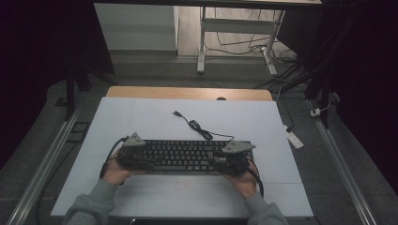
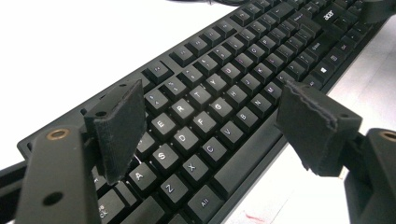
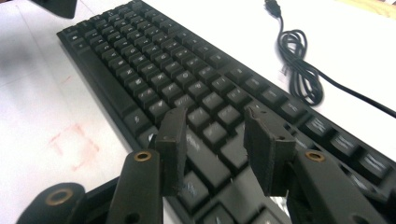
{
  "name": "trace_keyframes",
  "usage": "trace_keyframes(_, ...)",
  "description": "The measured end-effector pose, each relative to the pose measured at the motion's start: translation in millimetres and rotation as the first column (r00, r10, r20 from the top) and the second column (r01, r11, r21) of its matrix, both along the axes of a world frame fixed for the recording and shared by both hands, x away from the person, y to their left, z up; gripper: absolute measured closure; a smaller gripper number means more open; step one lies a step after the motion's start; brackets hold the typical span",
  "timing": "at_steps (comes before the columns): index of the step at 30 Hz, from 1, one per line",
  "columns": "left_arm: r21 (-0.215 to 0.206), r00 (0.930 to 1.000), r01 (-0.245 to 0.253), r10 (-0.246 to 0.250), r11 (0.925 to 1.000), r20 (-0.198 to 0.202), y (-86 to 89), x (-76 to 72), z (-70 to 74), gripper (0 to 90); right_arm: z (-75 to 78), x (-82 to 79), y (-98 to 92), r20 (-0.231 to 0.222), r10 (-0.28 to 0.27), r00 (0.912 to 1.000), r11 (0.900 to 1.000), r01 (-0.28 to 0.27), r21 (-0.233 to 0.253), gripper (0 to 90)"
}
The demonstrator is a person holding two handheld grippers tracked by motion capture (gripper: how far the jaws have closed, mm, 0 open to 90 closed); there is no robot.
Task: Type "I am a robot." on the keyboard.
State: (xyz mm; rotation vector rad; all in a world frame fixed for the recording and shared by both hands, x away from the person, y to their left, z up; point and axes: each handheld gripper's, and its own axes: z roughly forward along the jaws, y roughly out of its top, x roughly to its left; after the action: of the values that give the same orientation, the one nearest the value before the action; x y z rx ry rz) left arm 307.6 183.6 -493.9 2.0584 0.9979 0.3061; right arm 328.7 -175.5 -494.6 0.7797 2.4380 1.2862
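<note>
The keyboard [image 1: 184, 156] is laid flat on the desk [image 1: 141, 117], toward its 6 o'clock edge. The left tongs [image 2: 224, 126] are spread wide over its 9 o'clock end. The right tongs [image 3: 215, 149] are held narrower over its 3 o'clock end, gripping nothing; its cable [image 1: 197, 126] lies at 12 o'clock.

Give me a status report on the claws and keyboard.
Both claws open: left claw over the keyboard's left end, right claw over its right end. Keyboard flat on the table. Cable loose behind, unplugged.
</note>
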Motion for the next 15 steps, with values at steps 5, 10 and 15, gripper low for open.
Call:
trace_keyframes(5,0.004,1.0000,0.001,-0.001,1.0000,0.007,-1.0,-0.8,0.4,24.6,-0.5,-7.1,-14.2,0.010,-0.006,0.9999,1.000,0.006,0.008,56.9)
trace_keyframes(10,0.001,1.0000,-0.002,0.002,1.0000,0.008,0.3,-1.2,0.8,24.7,-0.7,-8.6,-21.4,0.010,-0.018,0.9998,1.000,0.018,0.002,56.4)
trace_keyframes(15,-0.001,0.9999,-0.006,0.006,1.0000,0.015,1.4,-1.1,1.0,25.1,-1.8,-8.2,-22.6,0.005,-0.018,0.9998,1.000,0.018,0.010,56.3)
